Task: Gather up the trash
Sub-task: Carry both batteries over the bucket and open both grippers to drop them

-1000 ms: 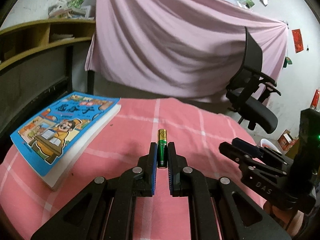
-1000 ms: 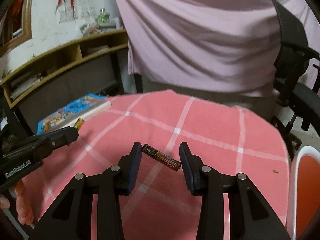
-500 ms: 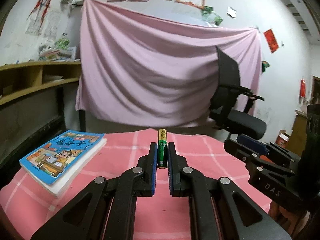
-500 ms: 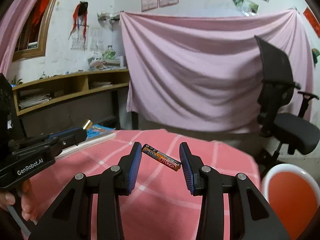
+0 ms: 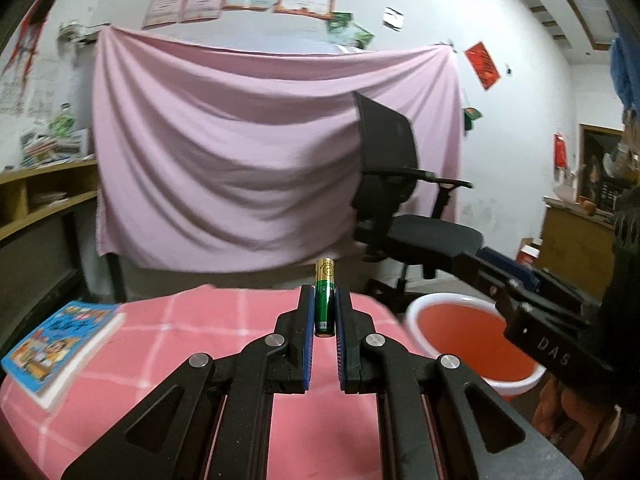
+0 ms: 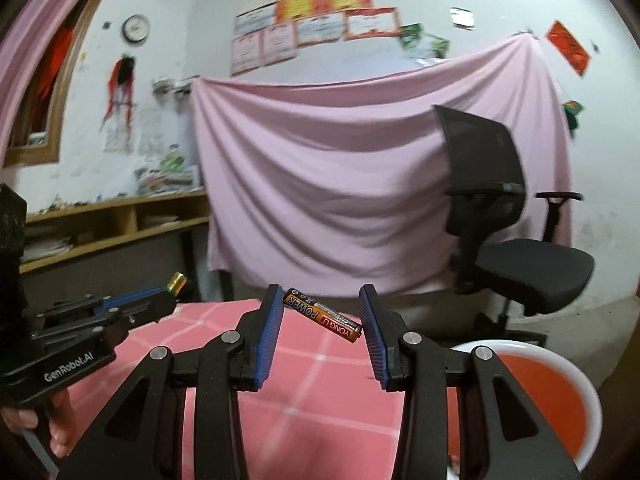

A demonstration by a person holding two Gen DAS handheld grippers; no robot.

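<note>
Batteries remain clamped: green battery (image 5: 324,300) upright in left gripper (image 5: 323,320), orange battery (image 6: 322,315) crosswise in right gripper (image 6: 320,320). Bin (image 5: 472,344) now appears lower right. Only left view shows book (image 5: 60,348).

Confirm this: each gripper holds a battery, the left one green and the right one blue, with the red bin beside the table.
One detail is wrong. The right gripper holds an orange-and-black battery, not blue; the right wrist view shows it. The left gripper holds the green battery, and the red bin sits beside the table.
</note>
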